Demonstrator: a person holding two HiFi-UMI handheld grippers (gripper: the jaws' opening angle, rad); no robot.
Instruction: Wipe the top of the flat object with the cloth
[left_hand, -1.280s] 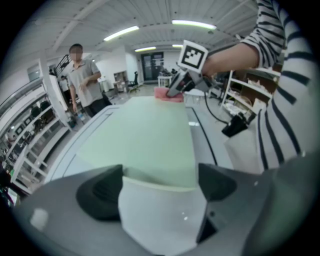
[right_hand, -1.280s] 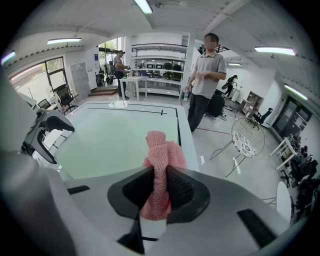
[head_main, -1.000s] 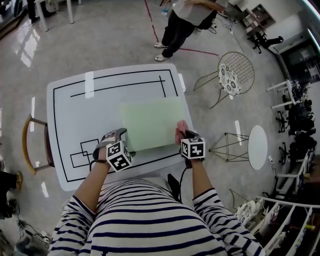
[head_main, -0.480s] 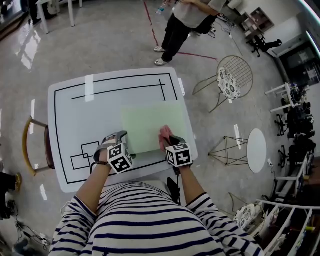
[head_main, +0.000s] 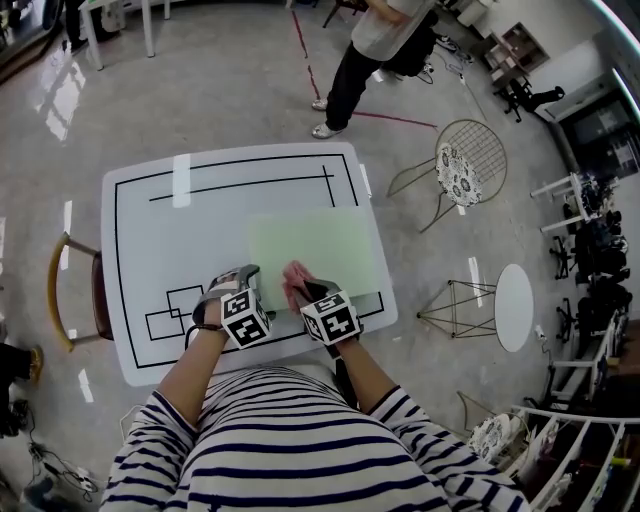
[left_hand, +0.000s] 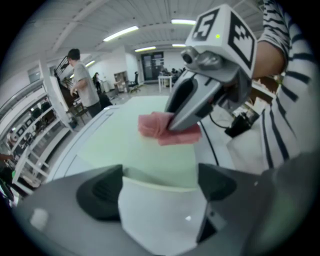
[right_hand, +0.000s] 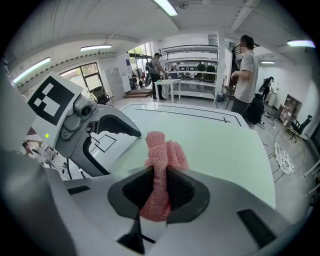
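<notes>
Head view, read from left to right. A wooden chair stands at the left edge of the white table, which is marked with black lines. The left gripper rests low over the table's near side. Its jaws are apart and clamp nothing. In the left gripper view only bare table top and the near corner of the flat green sheet lie between them. Just to its right, the right gripper has its jaws closed on the pink cloth, which bulges out ahead of them and touches the sheet near its near-left corner.

The sheet lies flat on the table's right half, with its long axis running across the table from left to right. Most of its surface lies ahead and to the right of the cloth, so the next stroke probably runs that way. The right gripper is the nearer tool for it. Nothing stands on the sheet to block a stroke.

Off the table are a standing person beyond the far edge, a wire chair, a wire stand and a round side table, all well apart from the work.
</notes>
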